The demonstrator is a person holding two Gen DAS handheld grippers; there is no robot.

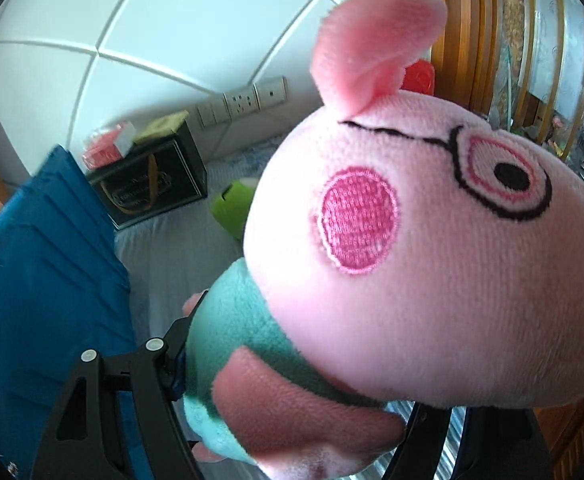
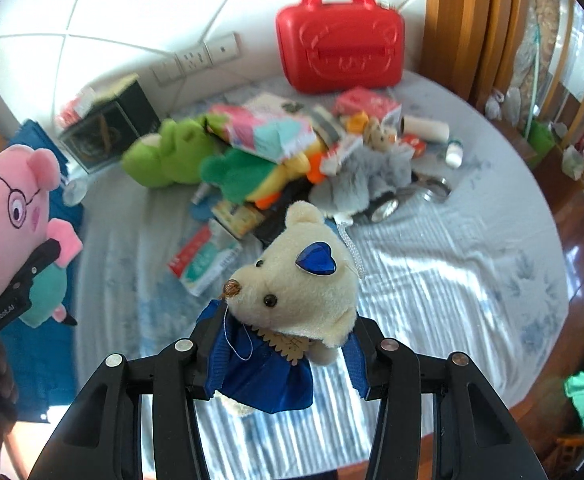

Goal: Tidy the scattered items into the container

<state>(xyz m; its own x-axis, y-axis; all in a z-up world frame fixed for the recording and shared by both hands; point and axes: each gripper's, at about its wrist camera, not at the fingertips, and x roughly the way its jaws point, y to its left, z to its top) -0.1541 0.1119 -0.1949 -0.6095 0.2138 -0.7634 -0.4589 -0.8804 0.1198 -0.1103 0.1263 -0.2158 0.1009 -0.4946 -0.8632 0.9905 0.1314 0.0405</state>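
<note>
Far left in the right wrist view: blue container (image 2: 40, 360) at the bed's left edge, only partly in frame. Just above it, left gripper (image 2: 48, 256) with fingers (image 2: 42, 258) closed around the green body of the pink pig plush (image 2: 16, 216), head up and tilted, long axis roughly upright; held clear of the bed (image 2: 451, 300). Same grip close up in the left wrist view: pink pig plush (image 1: 411, 240) filling the frame, blue container (image 1: 44, 280) directly left of it and lower. So the left hand clearly nearer to the container; probably only a short move leftward and down needed. In the middle, right gripper (image 2: 284, 356) half closed, fingers (image 2: 208, 344) pressing the blue dress of the cream bear plush (image 2: 295, 280), head pointing away from the camera. Container well to the left of this one, across the other hand. Further back, pile of scattered items (image 2: 292, 152) on the bed, with red case (image 2: 339, 44) behind it.
</note>
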